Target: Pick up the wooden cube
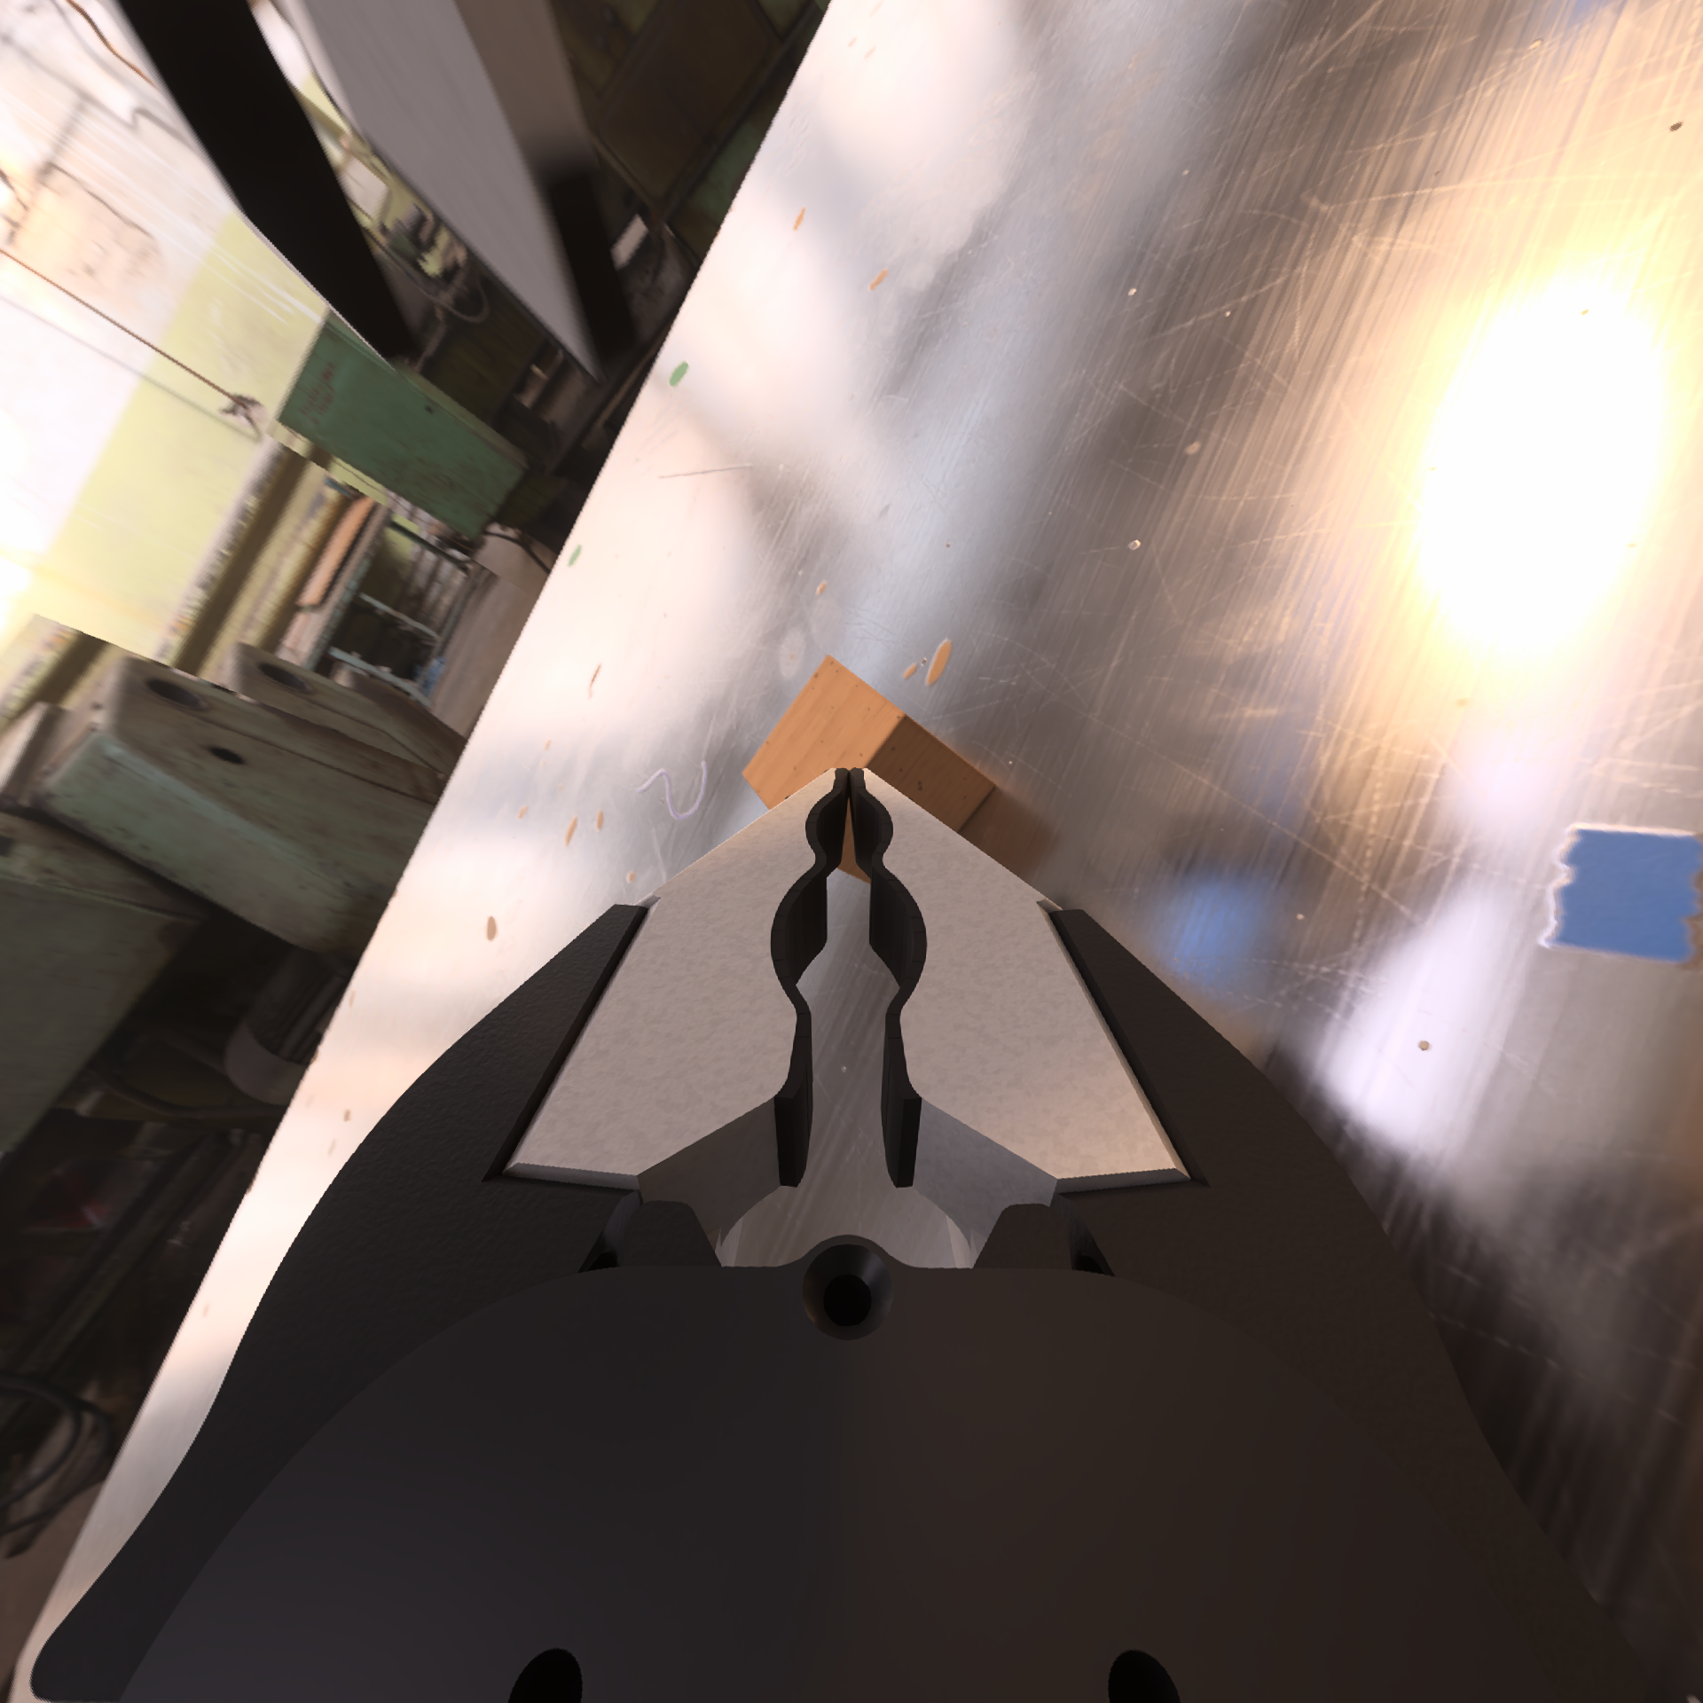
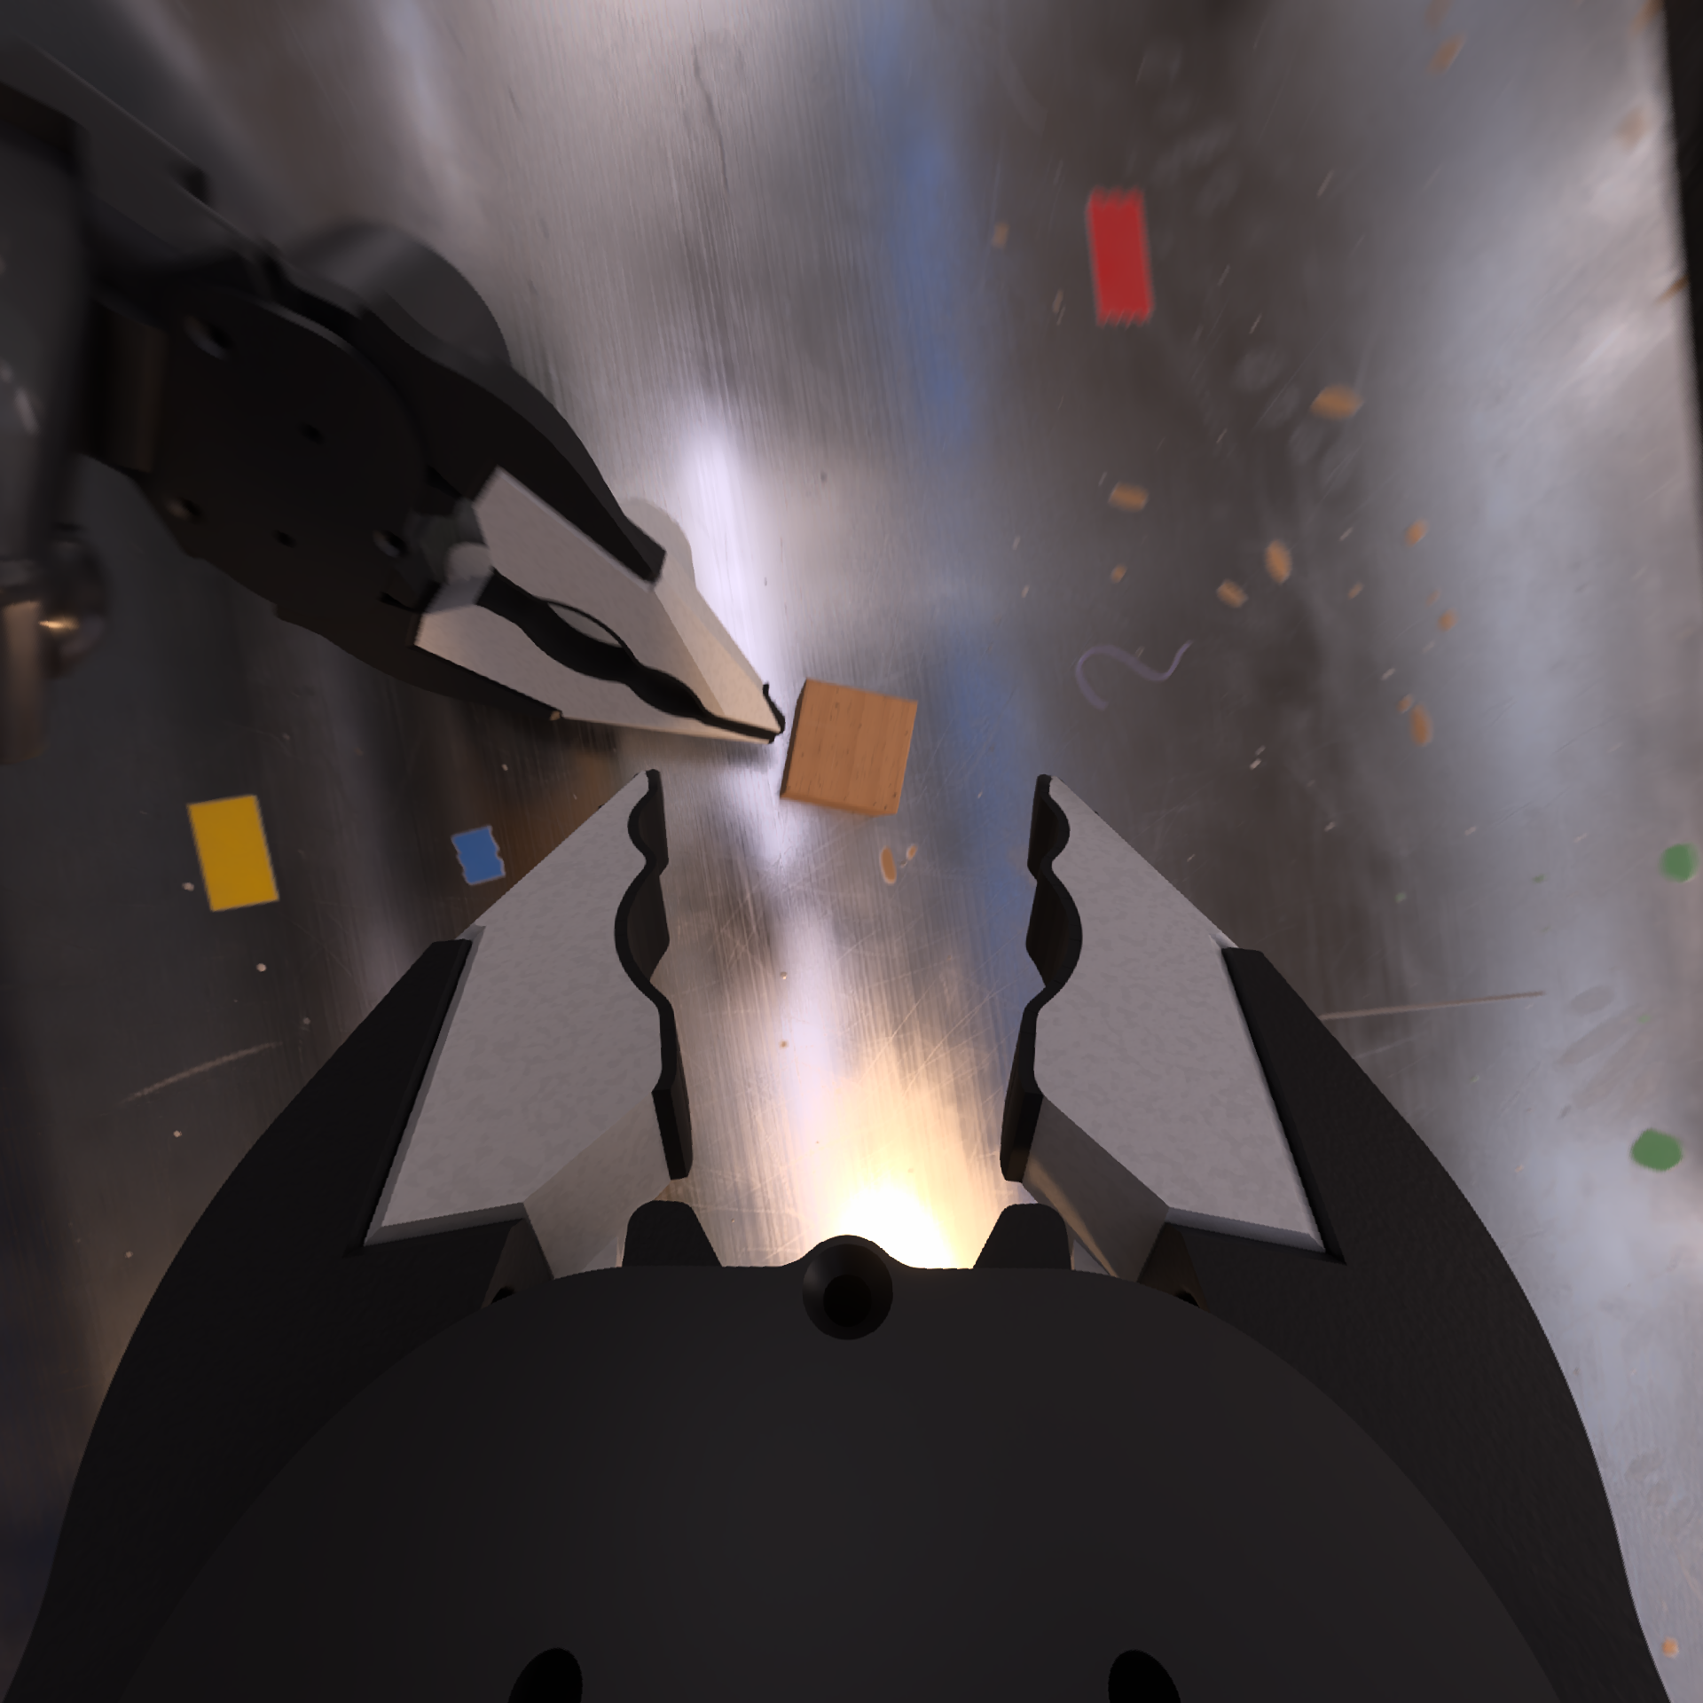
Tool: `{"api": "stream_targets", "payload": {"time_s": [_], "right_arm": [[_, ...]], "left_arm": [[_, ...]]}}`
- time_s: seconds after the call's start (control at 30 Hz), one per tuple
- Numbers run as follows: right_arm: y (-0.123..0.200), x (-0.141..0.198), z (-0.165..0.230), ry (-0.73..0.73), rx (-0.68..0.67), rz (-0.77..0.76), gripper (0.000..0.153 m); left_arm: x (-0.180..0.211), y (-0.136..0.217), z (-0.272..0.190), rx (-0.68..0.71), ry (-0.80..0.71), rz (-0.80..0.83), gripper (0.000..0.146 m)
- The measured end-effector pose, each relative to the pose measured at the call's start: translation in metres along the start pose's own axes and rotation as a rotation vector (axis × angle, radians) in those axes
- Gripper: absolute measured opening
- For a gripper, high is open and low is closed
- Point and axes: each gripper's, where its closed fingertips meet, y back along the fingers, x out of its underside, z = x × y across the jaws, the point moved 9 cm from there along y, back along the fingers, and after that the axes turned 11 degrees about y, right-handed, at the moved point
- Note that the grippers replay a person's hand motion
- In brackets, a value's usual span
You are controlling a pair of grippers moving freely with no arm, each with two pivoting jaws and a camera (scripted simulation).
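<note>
A small wooden cube (image 2: 848, 757) lies on a scratched metal table (image 2: 921, 369). My right gripper (image 2: 848, 783) is open and empty, with the cube just beyond its fingertips and a little left of the gap's middle. My left gripper (image 1: 849, 776) is shut and empty. Its tips point at the cube (image 1: 848, 728), which lies just past them and is partly hidden by the fingers. In the right wrist view the left gripper (image 2: 769, 723) comes in from the left, its tips just beside the cube's left edge.
Flat coloured patches mark the table: red (image 2: 1120, 253), yellow (image 2: 232, 852), blue (image 2: 477, 857) and green (image 2: 1654, 1149). The blue patch also shows in the left wrist view (image 1: 1626, 894). The table's edge (image 1: 590, 516) runs diagonally at the left, with old machinery (image 1: 230, 811) beyond it.
</note>
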Motion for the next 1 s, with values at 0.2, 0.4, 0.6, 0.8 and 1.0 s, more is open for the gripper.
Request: {"api": "stream_targets", "payload": {"time_s": [0.2,0.4,0.6,0.8,1.0], "right_arm": [[-0.06,0.006,-0.002,-0.088,-0.109,0.121,0.079],[-0.063,0.014,-0.009,-0.165,-0.117,0.107,0.087],[-0.054,0.026,-0.016,-0.236,-0.087,0.073,0.075],[-0.067,0.03,-0.01,-0.21,-0.061,0.13,0.073],[-0.083,0.028,-0.002,-0.18,-0.057,0.126,0.072]], "left_arm": [[0.003,-0.002,0.001,-0.053,-0.052,-0.062,0.0],[0.008,0.003,0.002,-0.037,-0.079,-0.146,0.0],[0.008,0.01,0.005,-0.084,-0.183,-0.206,0.0],[0.009,0.017,0.022,0.13,-0.047,-0.188,0.0],[0.027,0.007,0.043,0.408,0.396,-0.032,0.0]]}}
